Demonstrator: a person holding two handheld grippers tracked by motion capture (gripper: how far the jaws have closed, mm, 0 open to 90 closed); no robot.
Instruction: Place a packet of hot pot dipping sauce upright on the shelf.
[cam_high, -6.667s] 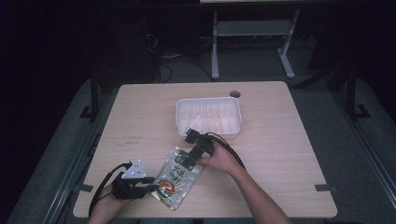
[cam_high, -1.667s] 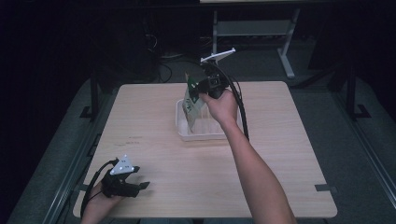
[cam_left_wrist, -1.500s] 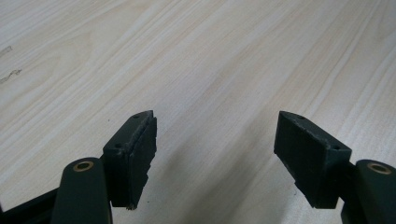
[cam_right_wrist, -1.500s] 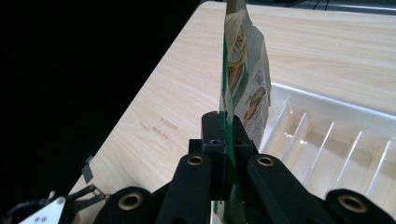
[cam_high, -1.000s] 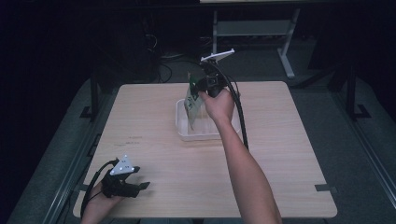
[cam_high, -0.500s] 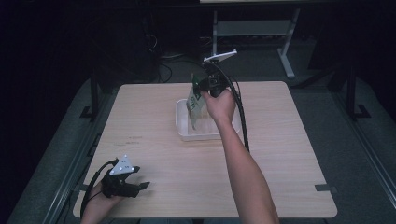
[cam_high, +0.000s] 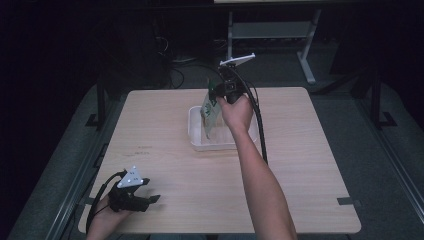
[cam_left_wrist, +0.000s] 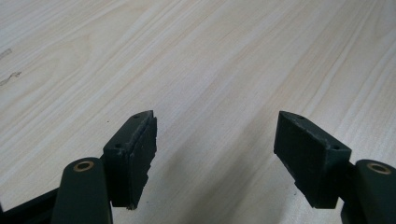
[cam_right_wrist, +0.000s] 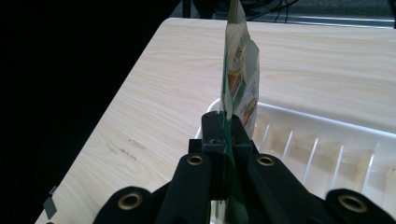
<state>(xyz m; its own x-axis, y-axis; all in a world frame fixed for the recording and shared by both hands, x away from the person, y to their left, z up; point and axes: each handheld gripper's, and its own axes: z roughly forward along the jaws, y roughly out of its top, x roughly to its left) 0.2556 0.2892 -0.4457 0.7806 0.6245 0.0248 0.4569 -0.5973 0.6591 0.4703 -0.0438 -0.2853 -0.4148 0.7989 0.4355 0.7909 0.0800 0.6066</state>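
Now my right tongs (cam_high: 216, 93) hold the snack packet (cam_high: 210, 112) clamped by its edge, lifted from the near worktop (cam_high: 310, 150) to hang over the white tray (cam_high: 196, 142), likely its destination. My left tongs (cam_high: 150, 198) rest apart, far from the tray.

— What lies under the left gripper (cam_high: 152, 199)?
— A pale wooden table (cam_high: 300, 165), brightly lit, with faint marks (cam_high: 142, 148) just ahead of that gripper

— And beyond the right gripper (cam_high: 216, 95)?
— Dark grey floor (cam_high: 285, 67), a white metal stand (cam_high: 272, 30) far behind it, and black cables (cam_high: 172, 70) on the floor behind and to its left. The room past that is black

— Anything off to the right?
— A strip of grey tape (cam_high: 347, 201) at the table's near edge, well right of both grippers
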